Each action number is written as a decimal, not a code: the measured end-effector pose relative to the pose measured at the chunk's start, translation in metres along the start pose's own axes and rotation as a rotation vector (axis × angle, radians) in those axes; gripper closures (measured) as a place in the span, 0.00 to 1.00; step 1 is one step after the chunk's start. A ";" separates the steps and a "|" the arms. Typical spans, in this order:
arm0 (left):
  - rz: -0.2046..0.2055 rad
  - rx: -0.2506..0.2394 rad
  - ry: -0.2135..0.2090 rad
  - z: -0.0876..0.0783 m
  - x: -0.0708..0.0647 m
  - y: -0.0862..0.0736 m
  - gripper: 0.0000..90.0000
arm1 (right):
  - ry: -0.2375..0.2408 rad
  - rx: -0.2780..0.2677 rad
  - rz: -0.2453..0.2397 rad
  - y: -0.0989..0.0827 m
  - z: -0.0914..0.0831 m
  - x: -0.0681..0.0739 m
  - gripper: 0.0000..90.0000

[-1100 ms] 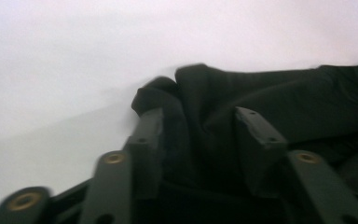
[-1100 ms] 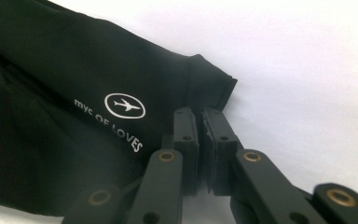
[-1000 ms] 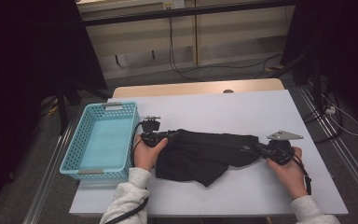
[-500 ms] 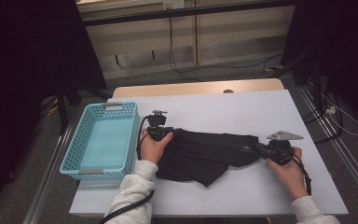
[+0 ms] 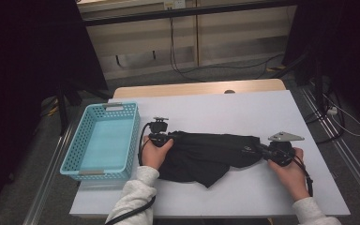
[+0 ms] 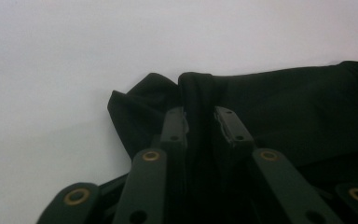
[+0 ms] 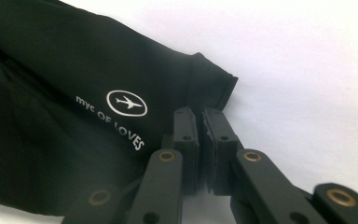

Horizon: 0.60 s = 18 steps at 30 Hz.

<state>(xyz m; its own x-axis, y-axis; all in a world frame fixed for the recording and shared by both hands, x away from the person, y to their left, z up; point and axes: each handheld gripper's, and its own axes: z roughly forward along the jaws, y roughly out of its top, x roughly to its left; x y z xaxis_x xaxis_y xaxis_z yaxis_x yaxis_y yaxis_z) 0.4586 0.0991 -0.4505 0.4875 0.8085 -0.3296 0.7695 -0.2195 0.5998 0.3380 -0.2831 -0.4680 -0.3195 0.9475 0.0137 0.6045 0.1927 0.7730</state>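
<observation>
Pinching black garment (image 5: 206,157) at both ends: left tool (image 6: 200,123) just closing on fold, right tool (image 7: 200,126) clamped on hem

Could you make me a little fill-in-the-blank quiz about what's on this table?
1. The garment pinched by both grippers is ___ in colour.
2. The light blue basket lies at the table's ___ side in the high view.
3. Inside the printed circle on the cloth is a small ___.
4. The left gripper has just been closing on a ___ of cloth.

Missing words: black; left; aeroplane; fold
</observation>
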 end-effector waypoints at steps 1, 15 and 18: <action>-0.001 0.003 0.003 0.000 -0.001 0.000 0.89 | 0.000 0.000 -0.001 0.000 0.000 0.000 0.94; 0.010 -0.118 -0.044 -0.028 -0.003 0.005 0.96 | 0.044 -0.071 0.059 0.002 -0.008 -0.007 0.95; 0.026 -0.139 -0.056 -0.034 -0.005 0.006 0.96 | 0.048 -0.090 0.060 0.005 -0.012 -0.007 0.95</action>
<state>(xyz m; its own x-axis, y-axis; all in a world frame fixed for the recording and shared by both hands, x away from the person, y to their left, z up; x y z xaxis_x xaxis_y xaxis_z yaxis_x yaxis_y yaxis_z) 0.4466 0.1120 -0.4206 0.5319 0.7710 -0.3502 0.6938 -0.1596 0.7023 0.3343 -0.2924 -0.4569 -0.3211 0.9427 0.0905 0.5560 0.1103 0.8239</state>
